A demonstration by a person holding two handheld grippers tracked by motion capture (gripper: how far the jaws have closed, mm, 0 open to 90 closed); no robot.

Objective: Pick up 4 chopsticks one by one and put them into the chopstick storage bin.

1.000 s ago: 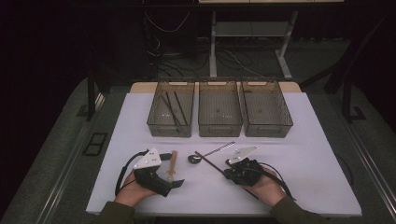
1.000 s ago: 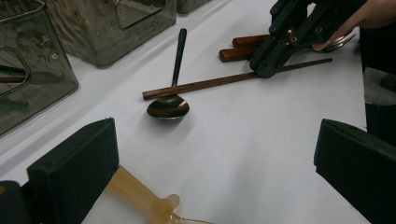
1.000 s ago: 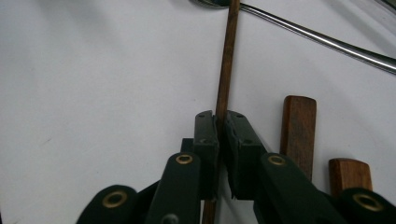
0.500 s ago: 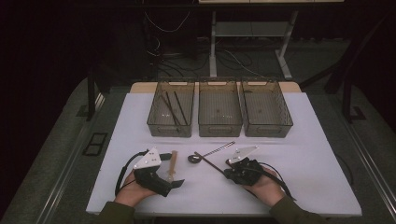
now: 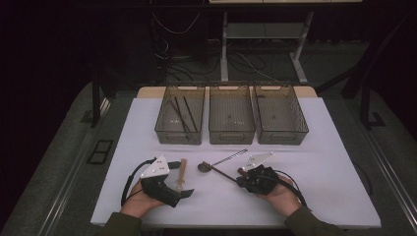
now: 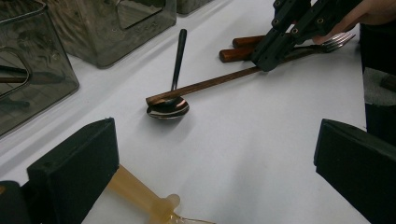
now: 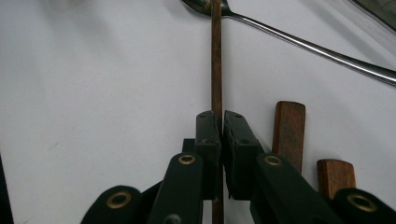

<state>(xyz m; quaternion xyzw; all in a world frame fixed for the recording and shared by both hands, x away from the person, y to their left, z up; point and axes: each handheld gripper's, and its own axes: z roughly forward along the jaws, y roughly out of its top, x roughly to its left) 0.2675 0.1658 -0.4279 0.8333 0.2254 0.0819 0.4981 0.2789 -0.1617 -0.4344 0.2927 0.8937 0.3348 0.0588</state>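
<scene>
Ahead of my fingers stand three bins (image 5: 232, 129). Between my pads sits one chopstick (image 7: 216, 56); beside it one spoon (image 6: 173, 88), two wooden handles (image 7: 288, 133), one fork (image 6: 334, 41).

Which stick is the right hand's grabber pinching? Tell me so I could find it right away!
Look at the white table, in front of the three see-through bins. Near the middle lies a dark spoon, and a thin brown chopstick rests its tip on the spoon's bowl. It is the only long, skinny wooden stick there, and the right gripper is shut on it; the wood pieces beside it are short and thick.
</scene>
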